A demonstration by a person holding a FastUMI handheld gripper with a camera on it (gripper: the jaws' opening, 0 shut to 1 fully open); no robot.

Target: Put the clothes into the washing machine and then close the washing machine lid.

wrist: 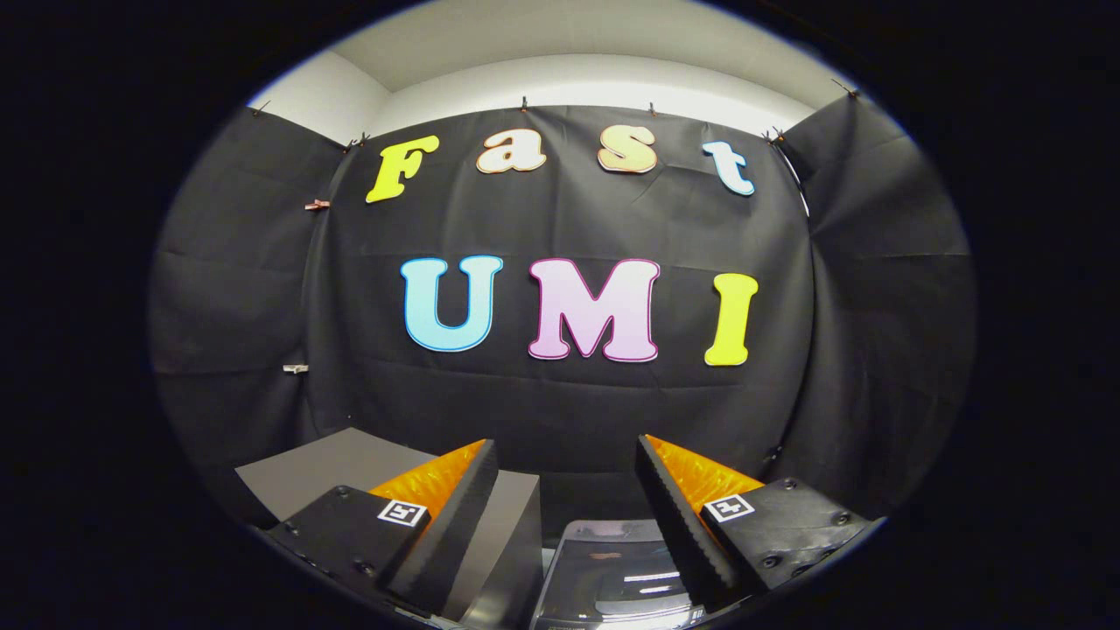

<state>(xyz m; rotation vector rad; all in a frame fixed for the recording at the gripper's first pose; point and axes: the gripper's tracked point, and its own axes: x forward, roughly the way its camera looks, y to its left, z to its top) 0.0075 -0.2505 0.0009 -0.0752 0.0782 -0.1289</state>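
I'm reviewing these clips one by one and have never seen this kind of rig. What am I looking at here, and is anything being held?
The camera rides on a hand-held claw and looks forward along its two fingers, which show at the bottom. They stand apart with nothing between them, so nothing is held. Beyond them hangs the booth's black cloth wall. Low between the fingers is a clear glossy lid, probably the washing machine's. A grey box-like surface sits behind the left finger.
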